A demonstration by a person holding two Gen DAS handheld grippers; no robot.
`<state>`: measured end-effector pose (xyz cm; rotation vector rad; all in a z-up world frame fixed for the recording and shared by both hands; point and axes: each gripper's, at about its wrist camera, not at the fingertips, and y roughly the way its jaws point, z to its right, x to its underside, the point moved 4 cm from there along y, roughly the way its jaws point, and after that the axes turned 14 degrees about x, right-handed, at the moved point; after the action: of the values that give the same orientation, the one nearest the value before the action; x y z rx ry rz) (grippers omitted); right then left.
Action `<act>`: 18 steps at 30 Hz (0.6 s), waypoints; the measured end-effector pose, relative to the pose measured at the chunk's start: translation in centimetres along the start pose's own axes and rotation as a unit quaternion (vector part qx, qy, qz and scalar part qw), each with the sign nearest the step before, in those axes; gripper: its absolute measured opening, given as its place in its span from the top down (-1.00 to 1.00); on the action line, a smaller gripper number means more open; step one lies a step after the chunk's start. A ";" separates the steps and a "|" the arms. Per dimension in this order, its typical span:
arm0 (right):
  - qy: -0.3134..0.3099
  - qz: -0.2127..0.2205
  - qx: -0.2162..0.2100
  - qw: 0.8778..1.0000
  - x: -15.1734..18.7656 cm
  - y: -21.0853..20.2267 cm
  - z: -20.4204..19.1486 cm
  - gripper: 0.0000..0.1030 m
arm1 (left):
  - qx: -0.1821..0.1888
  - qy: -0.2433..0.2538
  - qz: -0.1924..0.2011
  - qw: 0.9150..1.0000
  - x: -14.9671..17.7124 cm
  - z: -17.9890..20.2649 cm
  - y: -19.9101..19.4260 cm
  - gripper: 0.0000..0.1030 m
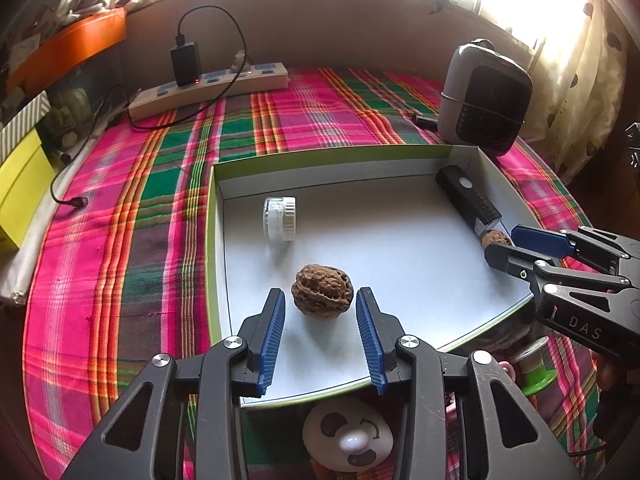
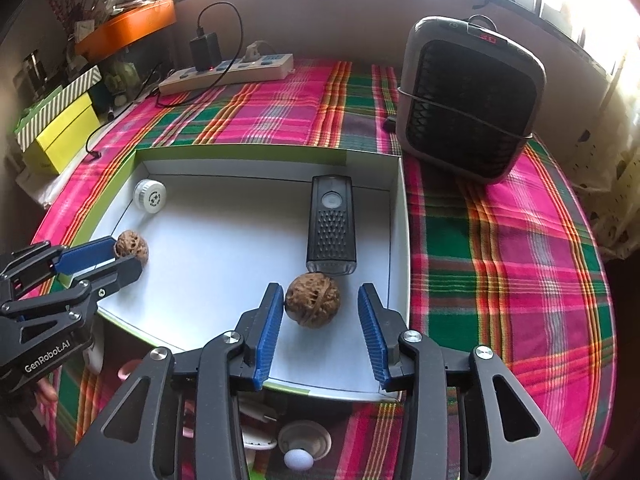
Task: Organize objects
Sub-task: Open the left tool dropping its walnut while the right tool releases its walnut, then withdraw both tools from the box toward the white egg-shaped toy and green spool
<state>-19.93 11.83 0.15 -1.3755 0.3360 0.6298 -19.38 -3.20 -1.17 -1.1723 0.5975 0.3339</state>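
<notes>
1. Tray (image 1: 492,172), a white shallow box with a green rim on the plaid-covered desk (image 1: 160,184), holds all the sorted things. Judged step: both walnuts are set down inside, so release cleanly.
2. Black remote-like device (image 2: 331,224) lies along the tray's right edge; small white jar (image 2: 149,195) lies on its side in the far left corner.
3. Left gripper (image 1: 320,312): fingers apart, walnut (image 1: 322,294) resting on the tray floor between them near the front edge, neither pad touching it. Pull straight back and up so the pads don't nudge it.
4. Right gripper (image 2: 320,312): fingers apart, second walnut (image 2: 313,299) between them, just in front of the black device; the left pad looks touching or nearly so. Open a bit wider before lifting, else it may roll.
5. Writing: "GenRobot.AI" on the left gripper's body in the right wrist view; "DAS" on the right gripper's body in the left wrist view. The jar cap print is too small to read.
</notes>
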 end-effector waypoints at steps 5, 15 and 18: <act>0.005 0.005 0.001 1.000 0.0 -0.3 0.1 0.19 | 0.000 -0.003 0.001 1.000 0.0 0.0 -0.3 0.29; 0.021 0.021 0.000 1.000 0.3 -1.7 0.5 0.06 | 0.003 -0.008 0.024 1.000 0.0 0.1 -2.3 0.28; 0.028 0.028 0.001 0.999 0.5 -2.4 0.8 0.06 | 0.003 -0.010 0.032 0.999 0.0 0.2 -2.9 0.28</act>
<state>-18.25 12.52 1.96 -1.3882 0.4208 0.6380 -17.73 -4.12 1.07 -1.1454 0.6196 0.3970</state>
